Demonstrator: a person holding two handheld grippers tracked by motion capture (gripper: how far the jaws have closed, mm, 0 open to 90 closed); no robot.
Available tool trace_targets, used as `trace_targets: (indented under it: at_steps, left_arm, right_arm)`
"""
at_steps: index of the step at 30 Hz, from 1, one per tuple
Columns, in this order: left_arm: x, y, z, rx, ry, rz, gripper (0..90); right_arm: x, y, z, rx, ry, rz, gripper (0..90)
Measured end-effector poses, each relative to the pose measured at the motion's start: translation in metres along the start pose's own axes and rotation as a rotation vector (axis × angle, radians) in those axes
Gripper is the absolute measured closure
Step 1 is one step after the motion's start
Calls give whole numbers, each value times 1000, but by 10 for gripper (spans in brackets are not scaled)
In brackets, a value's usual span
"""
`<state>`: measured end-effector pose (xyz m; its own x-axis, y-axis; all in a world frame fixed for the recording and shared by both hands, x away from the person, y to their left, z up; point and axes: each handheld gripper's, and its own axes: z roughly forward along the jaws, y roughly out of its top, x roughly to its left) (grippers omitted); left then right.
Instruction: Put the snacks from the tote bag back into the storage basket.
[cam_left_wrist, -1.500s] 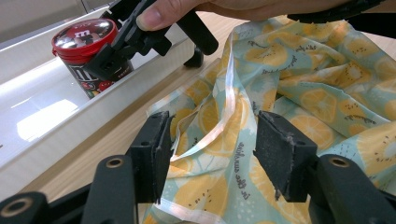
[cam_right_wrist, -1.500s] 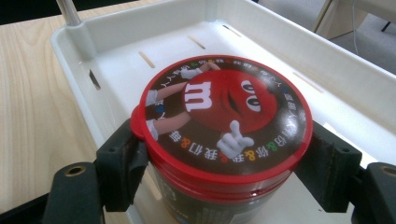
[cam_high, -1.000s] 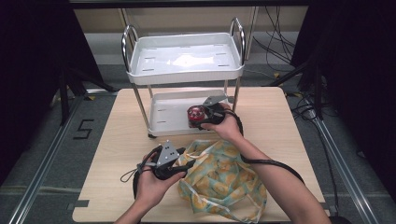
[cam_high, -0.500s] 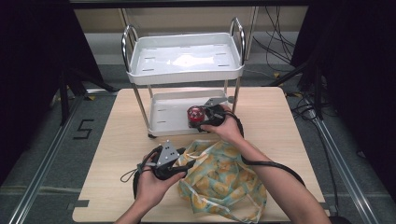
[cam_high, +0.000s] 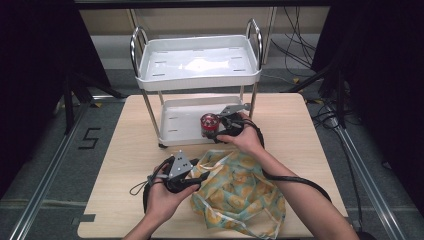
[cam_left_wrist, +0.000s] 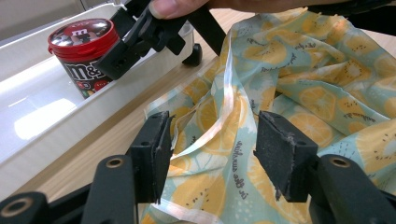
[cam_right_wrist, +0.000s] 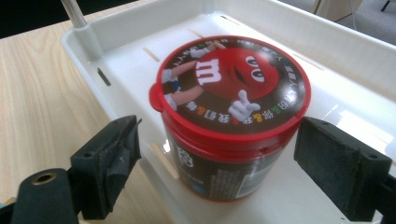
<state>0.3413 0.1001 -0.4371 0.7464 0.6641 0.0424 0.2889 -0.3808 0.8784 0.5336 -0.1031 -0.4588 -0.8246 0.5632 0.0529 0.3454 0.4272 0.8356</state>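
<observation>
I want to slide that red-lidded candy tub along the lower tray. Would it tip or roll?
The candy tub stands upright on a flat base in the lower tray, so it probably slides rather than rolls. It is taller than wide with smooth walls, so a high push might tip it.

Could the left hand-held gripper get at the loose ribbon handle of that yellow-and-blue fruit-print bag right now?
Probably yes. The left hand-held gripper has its jaws apart, and the pale ribbon handle of the yellow-and-blue fruit-print bag already runs between them, with nothing across it.
</observation>
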Motion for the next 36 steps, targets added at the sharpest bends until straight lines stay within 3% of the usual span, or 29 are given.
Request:
trace_targets:
  at_steps: [2,3,5,6,9,10,12,14,15,19,20,21,22,23,24,25,28,29,30,32,34,35,36]
  left_arm:
    - [-1,0,0,-1,3,-11,451]
    - [-1,0,0,1,-1,-11,451]
    - [0,0,0,5,-4,-5,450]
    - [-1,-1,0,2,-5,-8,450]
    - [0,0,0,14,-2,11,449]
    - [-1,-1,0,15,-3,3,448]
    - [-2,-1,1,6,-9,-14,448]
    - [-1,-1,2,12,-12,14,447]
    - [-2,-1,2,12,-14,12,446]
    - [-2,-2,2,10,-13,-3,445]
    - [-1,-2,2,12,-14,11,445]
    - [-2,-3,3,12,-14,-16,445]
    - [0,-2,2,15,-19,11,445]
    - [-2,-3,2,15,-12,-20,445]
    - [-2,-2,2,14,-15,-8,444]
    - [-2,-3,3,16,-13,-19,444]
    - [0,-3,2,25,-17,19,443]
    - [-3,-4,4,11,-17,-30,443]
    - [-1,-4,4,19,-22,-15,443]
    - [-1,-4,4,18,-17,-14,443]
    - [0,-4,4,17,-17,5,443]
    - [0,-4,4,18,-17,5,443]
    - [0,-4,4,18,-21,5,443]
  right_arm:
    - [1,1,-2,6,-8,-3,152]
    - [-1,2,-4,-3,-17,-46,153]
    - [1,4,-8,9,-6,-49,153]
    - [0,4,-7,-10,-30,-75,153]
    - [4,5,-13,-3,-14,-66,153]
    - [7,6,-17,18,-6,-42,153]
    - [8,6,-21,8,-13,-51,154]
    - [10,8,-24,-10,-9,-64,154]
    - [14,8,-28,4,-11,-20,154]
    - [15,10,-38,1,-11,-65,155]
    - [16,9,-40,-2,-12,-60,155]
    - [17,9,-41,-3,-10,-57,155]
    - [17,8,-44,-2,-10,-76,156]
    - [19,8,-48,0,-9,-61,156]
    - [19,7,-51,10,-3,-43,156]
    - [18,6,-54,5,-10,-63,156]
    - [16,4,-61,-4,-18,-63,157]
    - [18,3,-61,-25,-22,-41,157]
    - [18,3,-65,-12,-10,-24,158]
    - [16,3,-69,-22,-15,-49,157]
    - [20,3,-74,-22,-14,-26,157]
    - [18,3,-75,-36,-21,-57,157]
    - [18,2,-77,-38,-25,-54,157]
